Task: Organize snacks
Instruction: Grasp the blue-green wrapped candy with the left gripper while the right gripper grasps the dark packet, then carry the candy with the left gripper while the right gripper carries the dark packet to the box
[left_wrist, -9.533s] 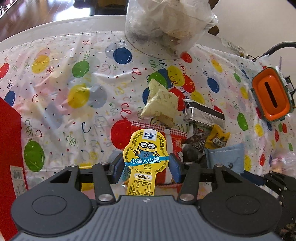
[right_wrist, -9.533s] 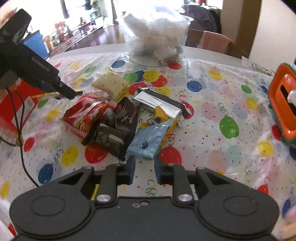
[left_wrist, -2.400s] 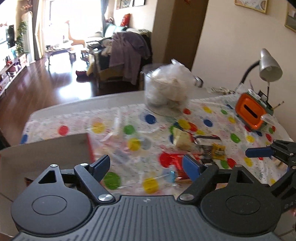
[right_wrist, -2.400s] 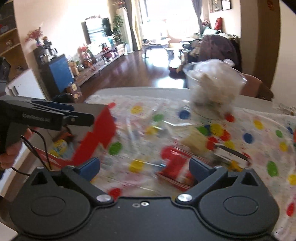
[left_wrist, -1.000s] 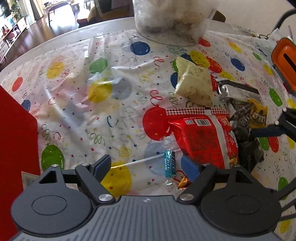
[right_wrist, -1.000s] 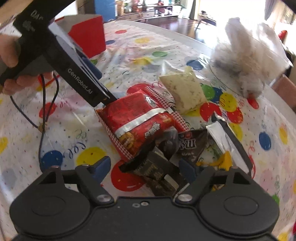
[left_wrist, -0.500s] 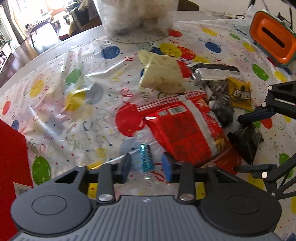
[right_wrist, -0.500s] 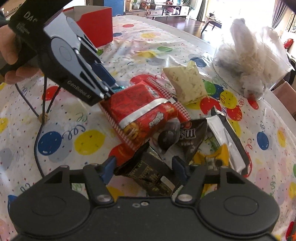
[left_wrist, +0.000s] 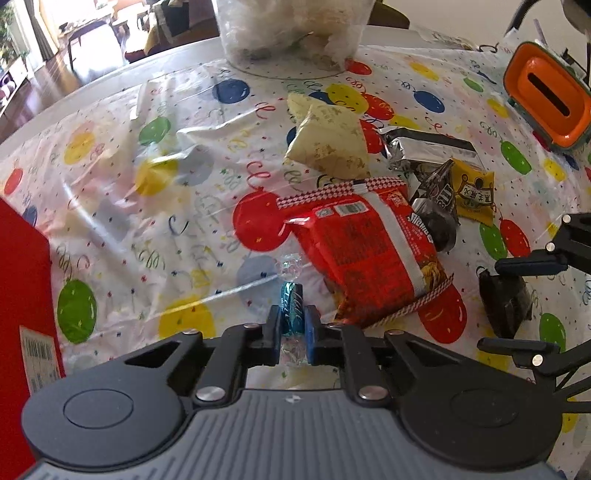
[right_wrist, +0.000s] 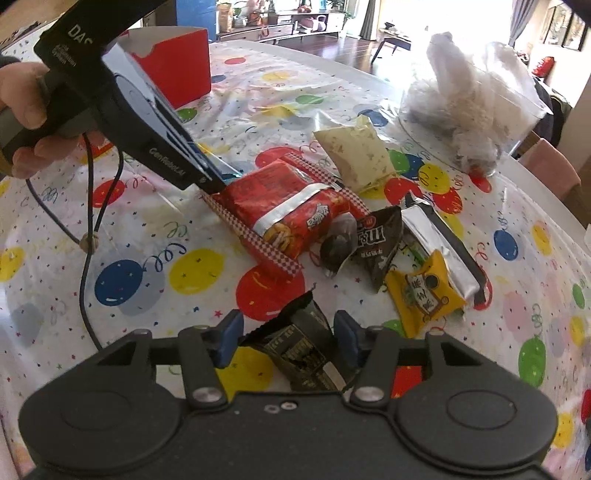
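Snacks lie in a loose heap on the counter (left_wrist: 155, 206), which is covered with a balloon-print plastic sheet. The left gripper (left_wrist: 291, 334) comes in low and nearly level over the sheet, its fingers (left_wrist: 274, 332) pinched tight on a small teal-wrapped candy (left_wrist: 291, 308) whose twisted clear end sticks out forward, just beside the near corner of the red chip bag (left_wrist: 369, 254). In the right wrist view the same tool slants down from the upper left, held in the person's hand (right_wrist: 22, 114), a thin cable hanging from it, its tip meeting the chip bag's left edge.

The right gripper (right_wrist: 288, 339) sits low at the near side of the heap, tilted slightly downward. Its fingers (right_wrist: 231, 336) bracket a black packet with gold print (right_wrist: 299, 347); a small gap shows on the left side, so whether they actually grip it cannot be told. In the left wrist view that packet hangs between the two black finger bars at the right edge.

Beyond the chip bag lie a pale yellow pouch (left_wrist: 328, 142), a silver foil pack (left_wrist: 421, 149), a dark brown candy bag (right_wrist: 376, 243) and a small yellow packet (right_wrist: 424, 295). A red box (right_wrist: 173, 70) stands at the left of the counter, a clear tub of wrapped items (right_wrist: 472, 107) at the far side, and an orange holder (left_wrist: 546, 96) to the right.
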